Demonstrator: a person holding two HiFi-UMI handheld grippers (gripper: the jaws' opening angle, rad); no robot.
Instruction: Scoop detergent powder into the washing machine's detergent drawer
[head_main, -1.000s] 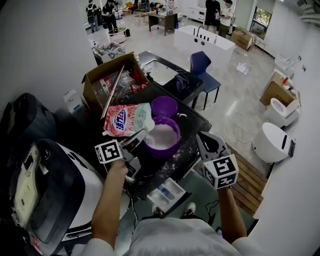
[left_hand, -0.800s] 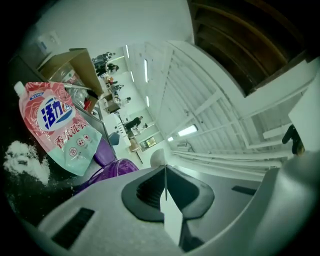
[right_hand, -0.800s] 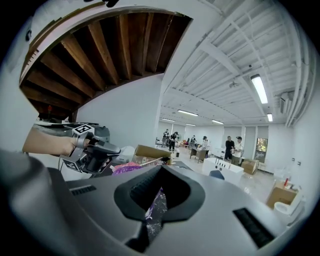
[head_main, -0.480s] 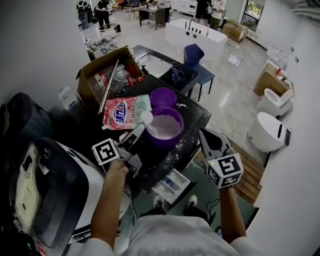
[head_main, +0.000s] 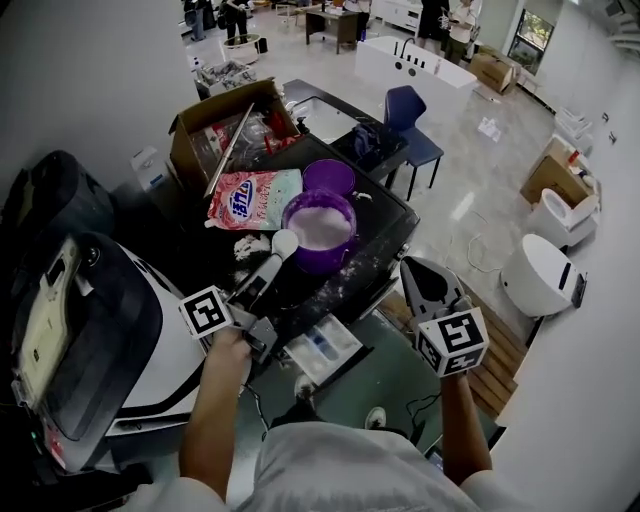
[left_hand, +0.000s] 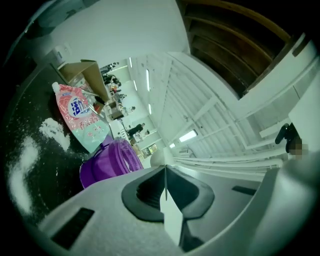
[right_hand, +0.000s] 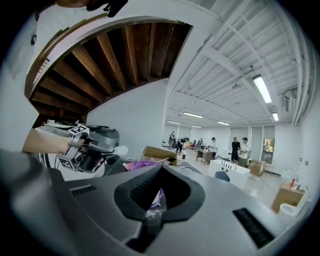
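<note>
My left gripper (head_main: 258, 285) is shut on the handle of a white scoop (head_main: 285, 243), whose bowl hangs just left of and nearer than the purple tub (head_main: 320, 228) of white powder. In the left gripper view the flat white handle (left_hand: 171, 212) sits between the closed jaws, with the tub (left_hand: 107, 160) ahead. The washing machine's detergent drawer (head_main: 322, 348) stands pulled out below the dark top, between both grippers. My right gripper (head_main: 412, 272) is shut and held off to the right of the drawer. Its own view shows the left gripper (right_hand: 90, 145) with the scoop (right_hand: 120, 150).
A pink detergent bag (head_main: 255, 198) lies behind the tub, a purple lid (head_main: 328, 178) beside it. Spilled powder (head_main: 250, 248) dusts the dark top. A white washing machine (head_main: 160, 350) fills the left. An open cardboard box (head_main: 225, 135) stands at the back; a blue chair (head_main: 408, 120) is beyond.
The left gripper has drawn the scoop back off the tub's rim, toward me and slightly left. The right gripper has barely moved.
</note>
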